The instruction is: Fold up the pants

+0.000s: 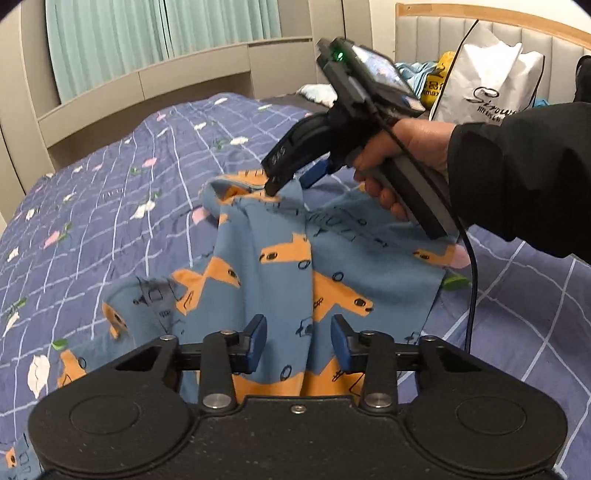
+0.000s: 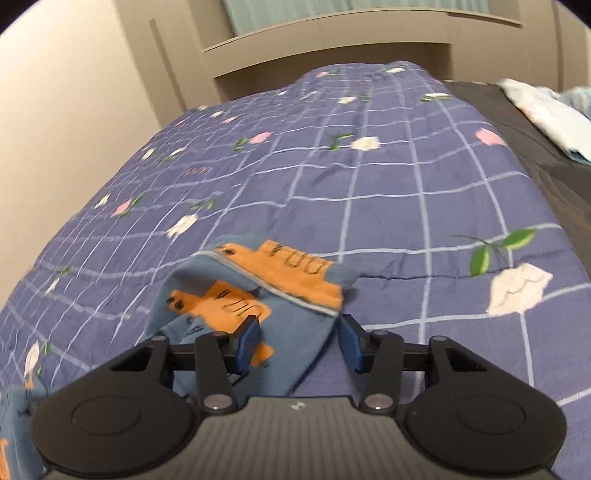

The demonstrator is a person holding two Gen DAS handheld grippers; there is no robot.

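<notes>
Blue pants (image 1: 280,266) with orange vehicle prints lie bunched on the purple checked bedspread (image 1: 110,192). My left gripper (image 1: 298,345) is open, its blue pads on either side of a raised fold of the pants. My right gripper (image 1: 291,181) is over the far end of the pants, held by a hand in a black sleeve. In the right wrist view the right gripper (image 2: 299,341) is open with the pants' hem (image 2: 280,284) between and ahead of its pads.
A white shopping bag (image 1: 484,85) and a yellow bag (image 1: 443,79) stand at the headboard (image 1: 517,22). A light cloth (image 2: 546,114) lies on the dark mattress edge. A black cable (image 1: 472,280) hangs from the right gripper. Beige shelving (image 1: 147,88) lines the wall.
</notes>
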